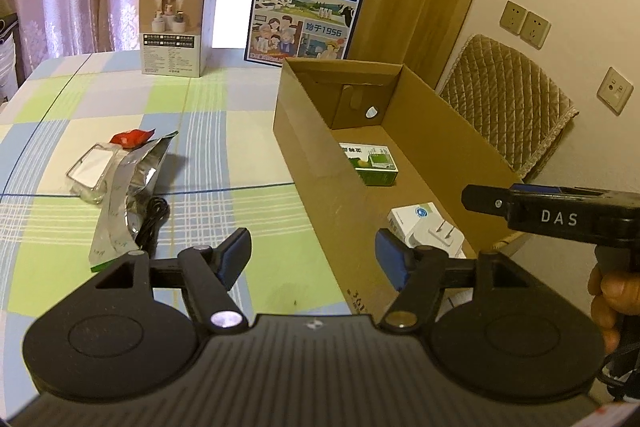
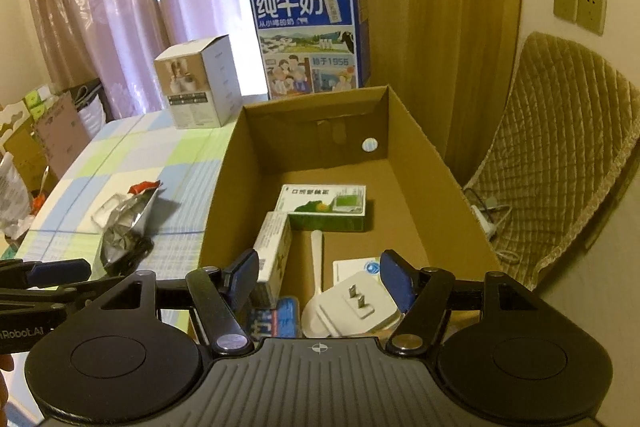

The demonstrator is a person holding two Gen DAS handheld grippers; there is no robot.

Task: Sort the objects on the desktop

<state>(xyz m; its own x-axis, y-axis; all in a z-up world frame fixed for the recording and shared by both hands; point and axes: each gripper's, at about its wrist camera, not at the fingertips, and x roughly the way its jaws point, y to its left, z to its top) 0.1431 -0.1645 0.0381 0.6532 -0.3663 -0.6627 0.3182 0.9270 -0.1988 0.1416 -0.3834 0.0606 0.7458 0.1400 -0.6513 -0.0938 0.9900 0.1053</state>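
My right claw hung open and empty over the white plug adapter in the cardboard box, so next my open left claw needed the foil pouch on the desk.

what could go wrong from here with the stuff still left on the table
1. The silver foil bag lies over a black cable and against a clear plastic packet; grabbing one may drag the others.
2. Both the left gripper and right gripper are open and close together by the cardboard box, so they might collide.
3. The box's tall near wall could snag a low carry.
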